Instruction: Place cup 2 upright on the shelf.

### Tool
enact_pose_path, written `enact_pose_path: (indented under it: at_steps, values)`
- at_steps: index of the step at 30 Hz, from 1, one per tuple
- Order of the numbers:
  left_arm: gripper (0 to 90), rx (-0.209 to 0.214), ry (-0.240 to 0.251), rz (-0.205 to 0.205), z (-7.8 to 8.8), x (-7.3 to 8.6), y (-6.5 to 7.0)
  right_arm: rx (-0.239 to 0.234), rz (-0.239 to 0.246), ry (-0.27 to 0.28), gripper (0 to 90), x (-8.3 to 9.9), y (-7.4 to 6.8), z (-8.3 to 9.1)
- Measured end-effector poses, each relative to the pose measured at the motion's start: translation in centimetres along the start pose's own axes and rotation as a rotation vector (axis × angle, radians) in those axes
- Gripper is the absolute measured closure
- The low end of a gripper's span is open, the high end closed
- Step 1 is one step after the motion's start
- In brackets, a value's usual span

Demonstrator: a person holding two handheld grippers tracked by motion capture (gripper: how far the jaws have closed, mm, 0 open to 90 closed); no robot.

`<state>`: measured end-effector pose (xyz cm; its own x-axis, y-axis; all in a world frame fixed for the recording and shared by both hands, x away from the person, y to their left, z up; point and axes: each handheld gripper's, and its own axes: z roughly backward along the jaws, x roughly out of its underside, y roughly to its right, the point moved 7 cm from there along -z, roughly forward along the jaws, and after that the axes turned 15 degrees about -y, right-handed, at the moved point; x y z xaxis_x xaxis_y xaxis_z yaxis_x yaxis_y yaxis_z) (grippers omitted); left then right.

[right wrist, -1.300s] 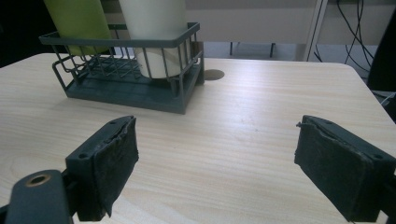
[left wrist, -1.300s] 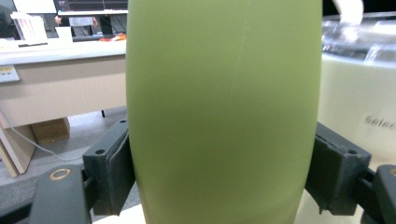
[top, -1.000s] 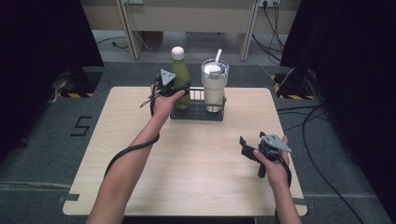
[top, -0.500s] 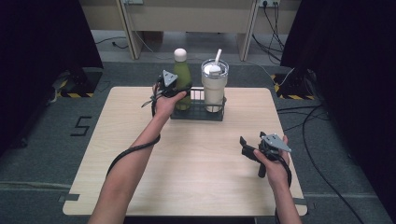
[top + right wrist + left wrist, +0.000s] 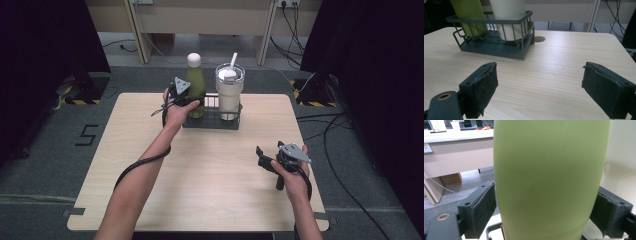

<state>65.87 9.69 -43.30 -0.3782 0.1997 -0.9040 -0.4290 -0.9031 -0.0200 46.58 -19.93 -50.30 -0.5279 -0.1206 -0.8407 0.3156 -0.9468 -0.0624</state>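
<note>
My left gripper straddles the upright green bottle in the wire rack; its jaws have just been opening, pads barely off it. Right gripper idles open, well apart.

From my screen I read one sign: a dark "5" marked on the grey floor, left of the surface; possibly tape, too small to tell.

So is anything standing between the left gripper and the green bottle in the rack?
Nothing visible: the left gripper has its jaws on either side of the green bottle, which stands in the wire rack; they have just been opening.
</note>
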Motion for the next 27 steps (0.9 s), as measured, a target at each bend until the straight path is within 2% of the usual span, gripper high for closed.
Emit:
enact_pose_path:
  at_steps: [10, 17, 27]
  values:
    - [8.3, -0.006, 0.019, -0.006, 1.4, -0.2, 0.2, 0.000, 0.001, -0.002, 13.0, 0.0, -0.1, 0.0]
    - [7.2, -0.011, 0.017, -0.011, 2.2, 0.2, 0.0, 0.000, 0.003, -0.002, 13.0, -0.1, -0.2, 0.1]
    - [6.4, -0.008, 0.021, -0.036, 4.0, 0.5, 0.0, 0.003, 0.003, -0.005, 13.0, 0.0, -0.2, 0.0]
